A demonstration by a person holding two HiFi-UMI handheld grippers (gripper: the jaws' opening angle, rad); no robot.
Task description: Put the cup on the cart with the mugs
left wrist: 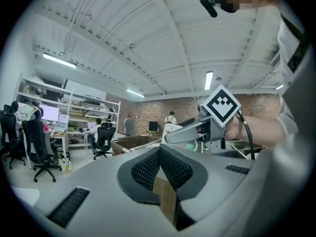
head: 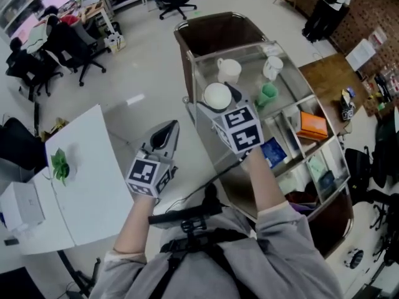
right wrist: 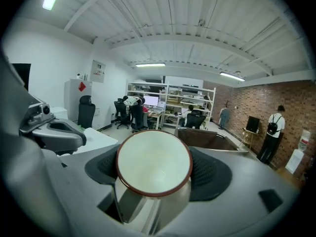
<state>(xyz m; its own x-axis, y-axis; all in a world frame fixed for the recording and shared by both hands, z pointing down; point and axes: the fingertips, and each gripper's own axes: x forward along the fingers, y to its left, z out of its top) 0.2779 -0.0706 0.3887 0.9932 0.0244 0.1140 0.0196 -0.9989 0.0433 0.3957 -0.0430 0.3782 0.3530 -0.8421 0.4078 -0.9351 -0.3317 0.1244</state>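
My right gripper (head: pixel 218 99) is shut on a white cup (head: pixel 217 95) with a red-brown rim, held above the near left corner of the cart's glass top (head: pixel 249 83). In the right gripper view the cup (right wrist: pixel 154 163) fills the space between the jaws, its mouth facing the camera. On the cart stand two white mugs (head: pixel 228 69) (head: pixel 272 67) and a green cup (head: pixel 268 94). My left gripper (head: pixel 167 131) hovers left of the cart over the floor. Its jaws (left wrist: pixel 160 168) are shut with nothing in them.
A white table (head: pixel 84 185) at the left bears a green plant (head: pixel 60 162) and a white box (head: pixel 22 204). The cart's lower shelf holds an orange book (head: pixel 312 125) and other items. A wooden table (head: pixel 324 73) stands to the right, and office chairs (head: pixel 68 48) at the far left.
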